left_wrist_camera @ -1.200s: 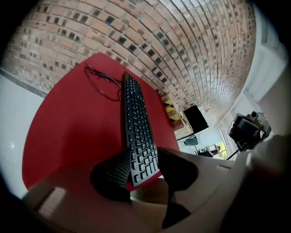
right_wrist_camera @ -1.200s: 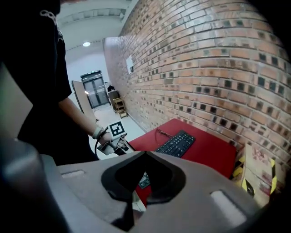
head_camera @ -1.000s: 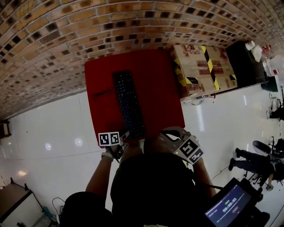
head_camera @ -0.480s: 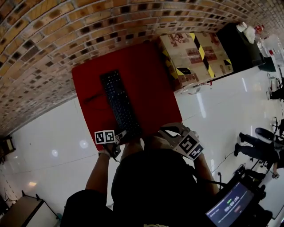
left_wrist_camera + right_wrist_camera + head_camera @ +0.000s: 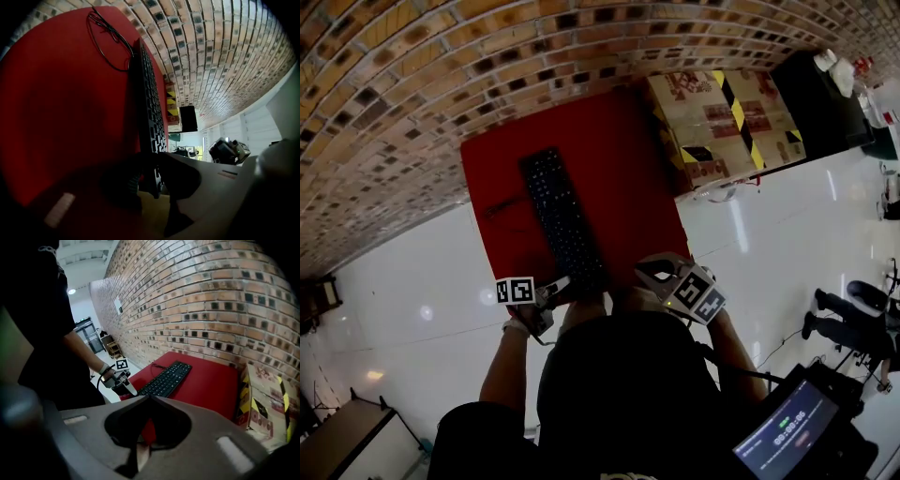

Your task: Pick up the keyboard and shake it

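A long black keyboard lies flat on the red table, running away from me. My left gripper is at its near end. In the left gripper view the keyboard's edge stands between the two dark jaws of that gripper, which are closing on it with a thin gap still showing. My right gripper hovers shut and empty at the table's near right. From the right gripper view I see the keyboard and the left gripper.
The keyboard's black cable loops on the table at its far end. A cardboard box with yellow-black tape stands right of the table, a black cabinet beyond it. A brick wall backs the table.
The left gripper has edged in around the keyboard's near end and its jaws have narrowed. The keyboard still lies on the table. The right gripper has barely moved.
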